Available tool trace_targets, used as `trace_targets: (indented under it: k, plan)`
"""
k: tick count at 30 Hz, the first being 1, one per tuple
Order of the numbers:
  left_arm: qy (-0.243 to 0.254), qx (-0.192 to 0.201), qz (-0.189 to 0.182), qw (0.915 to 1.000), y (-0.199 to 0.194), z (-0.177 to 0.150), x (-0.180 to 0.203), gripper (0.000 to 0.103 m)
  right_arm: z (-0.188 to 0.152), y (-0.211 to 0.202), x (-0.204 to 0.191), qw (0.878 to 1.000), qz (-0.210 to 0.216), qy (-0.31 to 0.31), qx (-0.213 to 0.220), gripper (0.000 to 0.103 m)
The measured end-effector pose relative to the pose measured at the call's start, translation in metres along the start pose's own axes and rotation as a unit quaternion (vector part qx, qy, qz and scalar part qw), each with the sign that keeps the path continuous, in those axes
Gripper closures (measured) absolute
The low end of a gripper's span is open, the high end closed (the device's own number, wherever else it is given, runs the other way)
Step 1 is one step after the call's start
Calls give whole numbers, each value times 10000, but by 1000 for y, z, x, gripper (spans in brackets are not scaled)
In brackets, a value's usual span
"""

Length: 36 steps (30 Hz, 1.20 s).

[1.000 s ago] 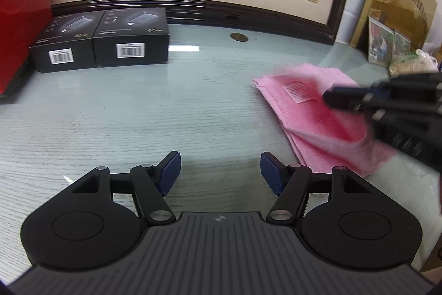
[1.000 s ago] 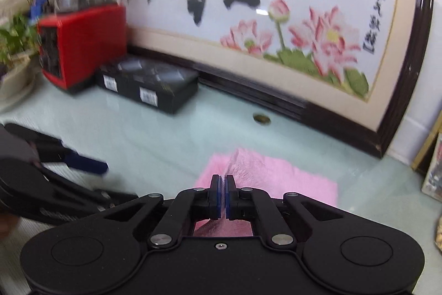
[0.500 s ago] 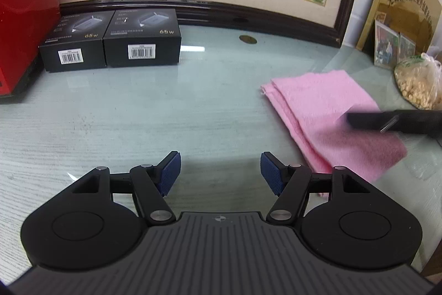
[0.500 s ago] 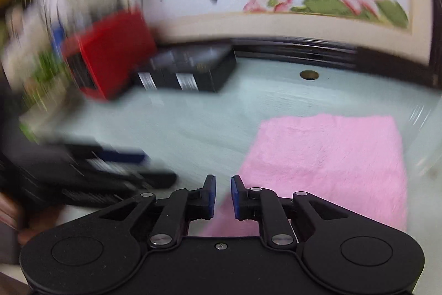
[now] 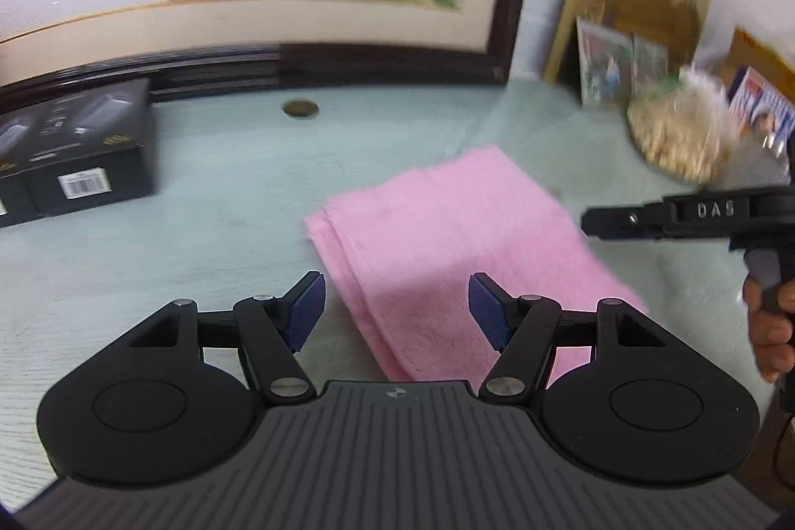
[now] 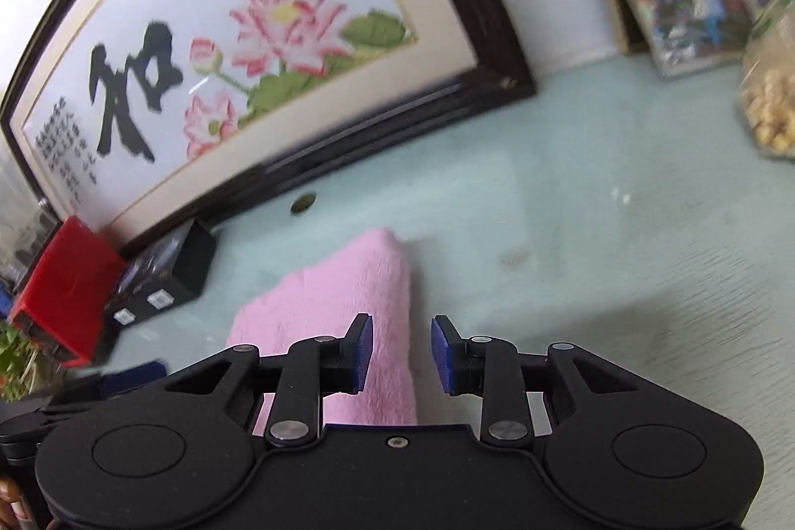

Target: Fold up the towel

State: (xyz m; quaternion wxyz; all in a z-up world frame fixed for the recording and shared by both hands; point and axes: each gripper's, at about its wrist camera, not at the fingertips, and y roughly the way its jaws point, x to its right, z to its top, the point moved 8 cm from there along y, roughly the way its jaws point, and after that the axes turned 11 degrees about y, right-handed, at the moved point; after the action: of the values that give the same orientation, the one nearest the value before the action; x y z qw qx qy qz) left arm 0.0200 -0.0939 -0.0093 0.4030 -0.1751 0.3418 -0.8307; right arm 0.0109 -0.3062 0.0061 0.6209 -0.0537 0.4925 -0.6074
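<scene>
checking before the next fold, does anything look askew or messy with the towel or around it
Nothing stands out. The pink towel lies flat and folded on the glass tabletop, its layered edges slightly staggered on one side. Neither the left gripper nor the right gripper holds it.

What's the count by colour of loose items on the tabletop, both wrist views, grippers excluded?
Pink: 1, folded towel
Black: 2, boxes
Red: 1, box
Brass: 1, round coin-like disc
Clear: 1, bag of pale nuggets
Total: 6
</scene>
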Motion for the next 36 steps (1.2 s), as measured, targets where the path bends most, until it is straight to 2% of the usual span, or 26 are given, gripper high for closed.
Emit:
trace_targets:
  k: [5, 8, 11, 13, 17, 18, 19, 20, 24, 27, 28, 29, 31, 33, 36]
  plan:
    - [69, -292, 230, 9993, 15, -9, 3, 40, -13, 18, 2, 9993, -30, -262, -267, 71]
    - [2, -315, 288, 9991, 17, -10, 2, 35, -13, 14, 6, 9990, -97, -418, -120, 69]
    - [39, -331, 459, 9984, 17, -11, 0, 27, -8, 1, 6, 9992, 138, -371, -4, 69]
    - [22, -341, 498, 9982, 17, -11, -1, 27, -8, -9, -9, 9966, 496, -650, 107, 69]
    - [-48, -342, 603, 9976, 17, -8, -5, 27, -29, -5, -31, 9863, 1069, -1191, -409, 71]
    - [-63, -339, 646, 9973, 17, -7, -6, 27, -36, 3, -28, 9848, 908, -1384, -534, 73]
    - [-73, -344, 692, 9970, 17, -6, -7, 27, -42, 13, -21, 9835, 581, -1594, -626, 90]
    - [-70, -343, 716, 9968, 16, -6, -7, 27, -43, 17, -17, 9830, 451, -1677, -589, 90]
    - [5, -328, 867, 9957, 14, -6, -4, 27, -36, 13, -17, 9828, 493, -1671, -614, 89]
    - [-16, -321, 924, 9952, 13, -6, -4, 27, -26, 4, -23, 9835, 612, -1637, -473, 83]
    - [-45, -327, 930, 9951, 13, -6, -4, 27, -18, 2, -24, 9855, 637, -1534, -358, 74]
    - [-72, -332, 936, 9950, 14, -5, -4, 27, -7, 3, -23, 9875, 518, -1471, -222, 69]
    - [-114, -342, 953, 9948, 14, -5, -4, 27, 6, 10, -20, 9896, 345, -1396, -81, 50]
    - [-133, -353, 969, 9946, 16, -4, -3, 27, 12, 19, -16, 9911, 312, -1286, -130, 49]
    - [-170, -367, 978, 9944, 17, -3, -1, 28, 11, 42, -7, 9929, 430, -907, -642, 50]
